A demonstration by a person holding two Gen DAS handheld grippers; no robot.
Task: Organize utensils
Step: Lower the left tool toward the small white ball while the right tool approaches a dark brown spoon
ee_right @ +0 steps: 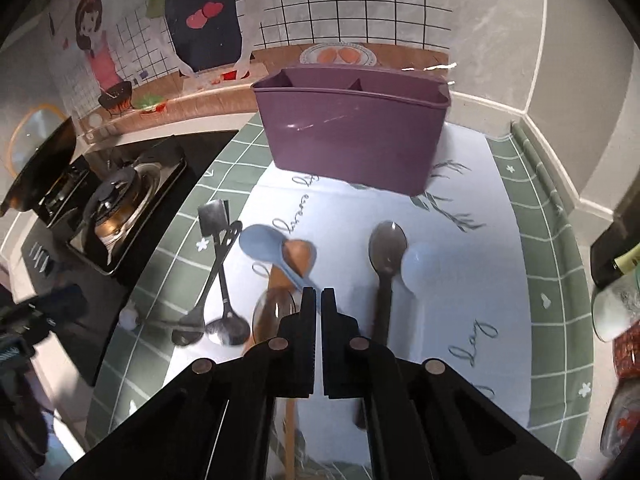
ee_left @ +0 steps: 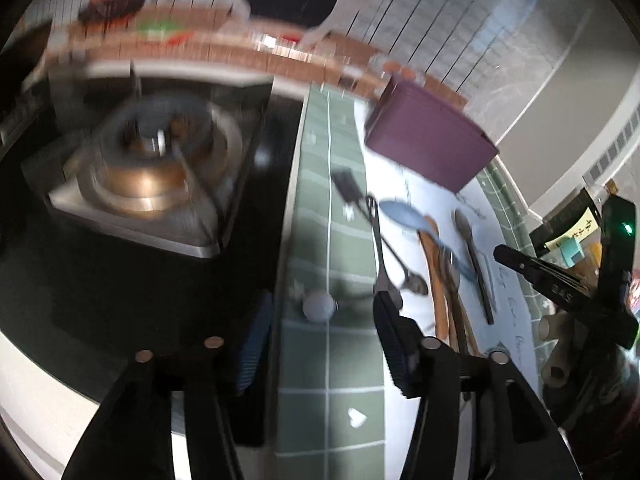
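While utensils lie loose on the surface (ee_right: 500, 280), the right hand-held gripper (ee_right: 322, 300) is seen clenched on nothing, the blue plastic spoon (ee_right: 260, 245) just ahead to its left and the purple caddy (ee_right: 352, 136) beyond. The left hand-held gripper (ee_left: 324, 344) is spread wide. The spoon is judged light, stiff, and best gripped mid-handle.

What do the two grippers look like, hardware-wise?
Both are matte black. The left gripper and right gripper each have two flat angular fingers with ribbed inner pads; the left's pads look bluish. Each finger arm carries two round silver studs. In the left wrist view, the right gripper's body shows white lettering, too blurred to read, and a green light. No cables or sleeves are visible.
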